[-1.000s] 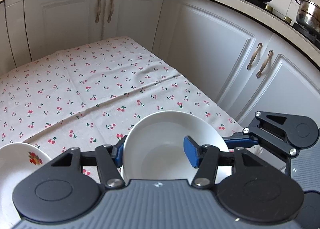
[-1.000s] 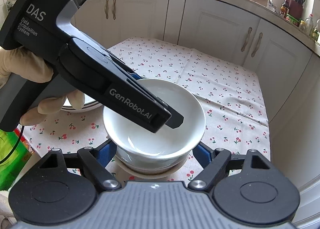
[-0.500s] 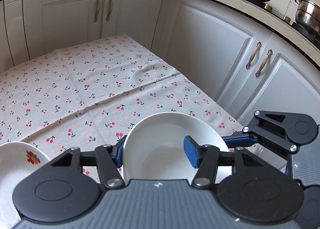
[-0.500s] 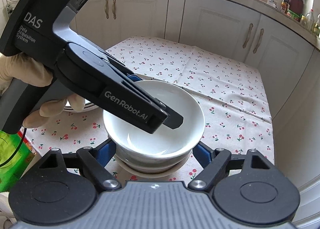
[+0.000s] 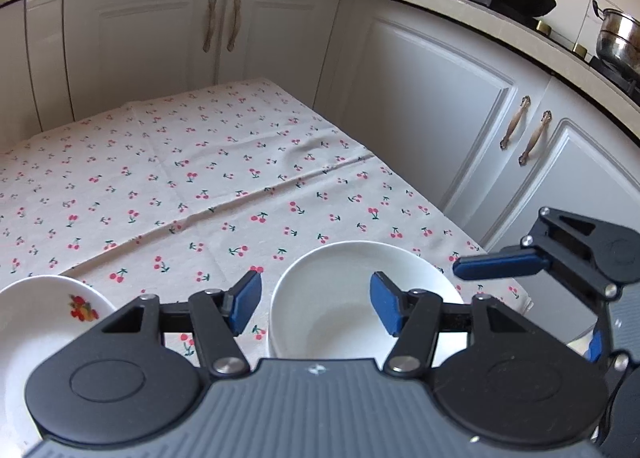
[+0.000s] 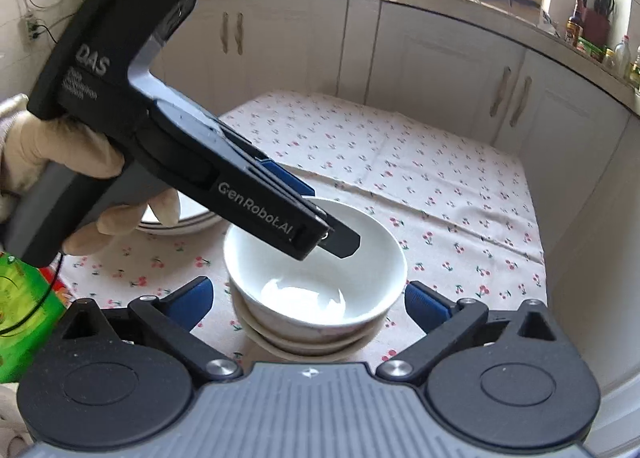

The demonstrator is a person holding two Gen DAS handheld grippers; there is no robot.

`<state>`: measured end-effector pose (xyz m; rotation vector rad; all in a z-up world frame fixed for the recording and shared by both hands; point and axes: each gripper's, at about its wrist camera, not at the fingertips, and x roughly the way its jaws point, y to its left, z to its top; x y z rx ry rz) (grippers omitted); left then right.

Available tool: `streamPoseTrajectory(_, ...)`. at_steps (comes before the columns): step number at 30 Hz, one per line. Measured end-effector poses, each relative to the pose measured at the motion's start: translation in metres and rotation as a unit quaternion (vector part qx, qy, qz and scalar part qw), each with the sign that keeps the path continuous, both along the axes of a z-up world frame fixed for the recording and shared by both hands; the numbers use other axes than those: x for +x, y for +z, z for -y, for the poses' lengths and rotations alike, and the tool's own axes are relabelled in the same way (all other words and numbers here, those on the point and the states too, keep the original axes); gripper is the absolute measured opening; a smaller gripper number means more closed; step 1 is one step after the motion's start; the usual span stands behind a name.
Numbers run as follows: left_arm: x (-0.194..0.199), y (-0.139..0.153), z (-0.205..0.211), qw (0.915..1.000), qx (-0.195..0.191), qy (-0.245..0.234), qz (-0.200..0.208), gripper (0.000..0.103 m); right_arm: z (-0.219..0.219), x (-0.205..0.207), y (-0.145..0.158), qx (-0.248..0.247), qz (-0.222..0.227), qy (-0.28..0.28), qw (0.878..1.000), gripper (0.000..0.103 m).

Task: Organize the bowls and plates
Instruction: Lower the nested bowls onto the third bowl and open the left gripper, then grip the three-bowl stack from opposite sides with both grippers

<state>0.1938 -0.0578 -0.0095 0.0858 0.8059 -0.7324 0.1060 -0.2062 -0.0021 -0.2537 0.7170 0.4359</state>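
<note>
A plain white bowl (image 5: 340,298) (image 6: 320,270) sits on top of a stack of bowls (image 6: 308,342) on the cherry-print tablecloth. My left gripper (image 5: 316,304) is open over the bowl's left rim, one finger outside, one above the inside; it also shows in the right wrist view (image 6: 320,226). My right gripper (image 6: 306,298) is open, its fingers on either side of the stack, not touching. A white plate with a fruit print (image 5: 44,322) lies at the left, and plates (image 6: 180,218) show behind the left gripper.
White kitchen cabinets (image 5: 400,98) surround the table on the far and right sides. The table's right edge (image 5: 460,218) is close to the bowls. A green object (image 6: 24,322) sits at the left edge of the right wrist view.
My left gripper has opened and let go of the bowl's rim, and has lifted slightly. The bowl now rests on the stack. My right gripper has hardly moved.
</note>
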Motion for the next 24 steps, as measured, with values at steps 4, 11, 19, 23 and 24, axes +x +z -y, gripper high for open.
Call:
streamPoseTrajectory(4,-0.017,0.0,-0.009,0.9998,-0.006,0.002,0.018,0.073,0.003,-0.005,0.001,0.005,0.004,-0.011,1.0,0.103)
streamPoseTrajectory(11,-0.046,-0.008,-0.018,0.9991,-0.021,0.01,0.034,0.081,0.021,-0.016,-0.008,0.039,-0.01,-0.046,0.998,0.103)
streamPoseTrajectory(19,-0.054,-0.011,-0.022,0.9986,-0.023,0.014,0.046,0.081,0.038,-0.023,-0.027,0.069,-0.035,-0.085,0.993,0.103)
streamPoseTrajectory(23,-0.06,-0.008,-0.031,0.9975,-0.033,0.026,0.057,0.093,0.047,-0.023,-0.033,0.084,-0.045,-0.098,0.991,0.103)
streamPoseTrajectory(24,-0.063,-0.008,-0.035,0.9971,-0.037,0.029,0.059,0.098,0.048,-0.023,-0.034,0.086,-0.047,-0.099,0.99,0.103)
